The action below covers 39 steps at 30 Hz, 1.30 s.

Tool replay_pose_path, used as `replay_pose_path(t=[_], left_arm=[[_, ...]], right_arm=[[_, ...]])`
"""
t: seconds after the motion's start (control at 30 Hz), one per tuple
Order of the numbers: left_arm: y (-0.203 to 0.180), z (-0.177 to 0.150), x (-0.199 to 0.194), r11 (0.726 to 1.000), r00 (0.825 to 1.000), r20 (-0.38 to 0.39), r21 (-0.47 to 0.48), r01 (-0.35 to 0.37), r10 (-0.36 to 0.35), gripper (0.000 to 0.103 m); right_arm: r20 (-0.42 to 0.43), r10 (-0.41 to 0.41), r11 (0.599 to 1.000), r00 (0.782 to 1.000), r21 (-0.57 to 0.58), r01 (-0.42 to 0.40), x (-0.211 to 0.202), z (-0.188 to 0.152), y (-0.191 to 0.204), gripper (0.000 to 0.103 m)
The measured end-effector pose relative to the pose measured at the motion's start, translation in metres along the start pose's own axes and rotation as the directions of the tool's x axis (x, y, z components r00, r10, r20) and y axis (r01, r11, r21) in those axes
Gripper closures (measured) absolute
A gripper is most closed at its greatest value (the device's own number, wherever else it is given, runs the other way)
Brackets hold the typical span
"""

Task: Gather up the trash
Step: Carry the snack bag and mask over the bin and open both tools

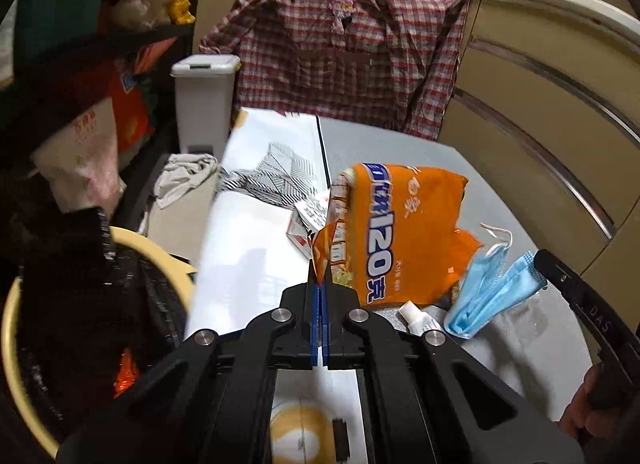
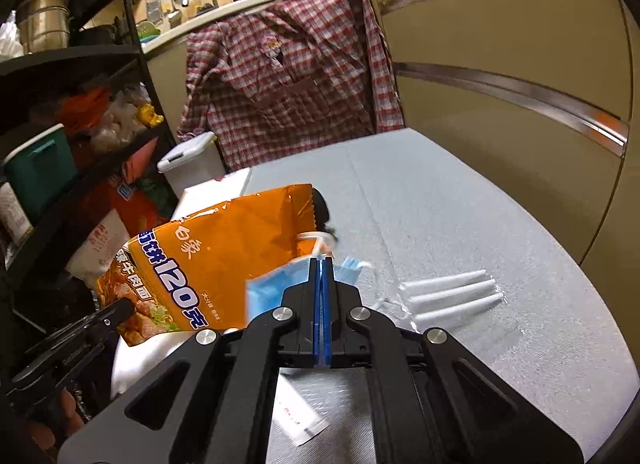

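Note:
My left gripper (image 1: pixel 320 270) is shut on a corner of an orange noodle wrapper (image 1: pixel 404 224) and holds it above the table; the wrapper also shows in the right wrist view (image 2: pixel 216 256). My right gripper (image 2: pixel 321 264) is shut on a blue face mask (image 2: pixel 272 292), lifted over the grey table; the mask also shows in the left wrist view (image 1: pixel 492 296). A yellow bin (image 1: pixel 16 344) lined with a black bag stands at the lower left. A clear pack of white sticks (image 2: pixel 452 296) lies on the table to the right.
A small white tube (image 1: pixel 416 318) and a torn carton (image 1: pixel 308 224) lie on the grey table (image 2: pixel 460 204). A white pedal bin (image 1: pixel 204 100) and a black shelf rack (image 2: pixel 80 112) stand at the left. A plaid shirt (image 2: pixel 288 76) hangs behind. A beige cabinet (image 2: pixel 500 44) is on the right.

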<state>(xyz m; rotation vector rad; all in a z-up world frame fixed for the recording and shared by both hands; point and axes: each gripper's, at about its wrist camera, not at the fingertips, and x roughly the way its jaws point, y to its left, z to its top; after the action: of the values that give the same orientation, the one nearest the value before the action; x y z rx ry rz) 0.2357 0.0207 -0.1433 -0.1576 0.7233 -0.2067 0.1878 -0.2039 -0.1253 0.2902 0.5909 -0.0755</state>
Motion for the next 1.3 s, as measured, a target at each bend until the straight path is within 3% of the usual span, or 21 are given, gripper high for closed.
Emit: replay_pose_path(t=[0.37, 0.6, 0.87, 1.07, 1.3], left_arm=[[0.014, 0.014, -0.104, 0.998, 0.988, 0.14, -0.04, -0.057, 0.062, 0.103], [0.025, 0.013, -0.149, 0.991, 0.973, 0.189, -0.053, -0.125, 0.133, 0.103], [0.053, 0.014, -0.182, 0.969, 0.951, 0.194, -0.1, -0.224, 0.24, 0.103], [0.084, 0.011, -0.199, 0.942, 0.924, 0.188, -0.122, -0.314, 0.333, 0.103], [0.118, 0.006, -0.208, 0.918, 0.903, 0.183, -0.161, -0.363, 0.39, 0.103]], right_arm=[[0.067, 0.129, 0.99, 0.989, -0.066, -0.125, -0.067, 0.015, 0.04, 0.102], [0.081, 0.198, 0.976, 0.977, -0.108, -0.189, -0.1, 0.015, 0.071, 0.102], [0.046, 0.292, 0.945, 0.955, -0.169, -0.281, -0.114, 0.004, 0.12, 0.102], [0.009, 0.344, 0.917, 0.939, -0.216, -0.334, -0.113, -0.009, 0.158, 0.102], [-0.028, 0.38, 0.889, 0.924, -0.264, -0.374, -0.108, -0.021, 0.194, 0.102]])
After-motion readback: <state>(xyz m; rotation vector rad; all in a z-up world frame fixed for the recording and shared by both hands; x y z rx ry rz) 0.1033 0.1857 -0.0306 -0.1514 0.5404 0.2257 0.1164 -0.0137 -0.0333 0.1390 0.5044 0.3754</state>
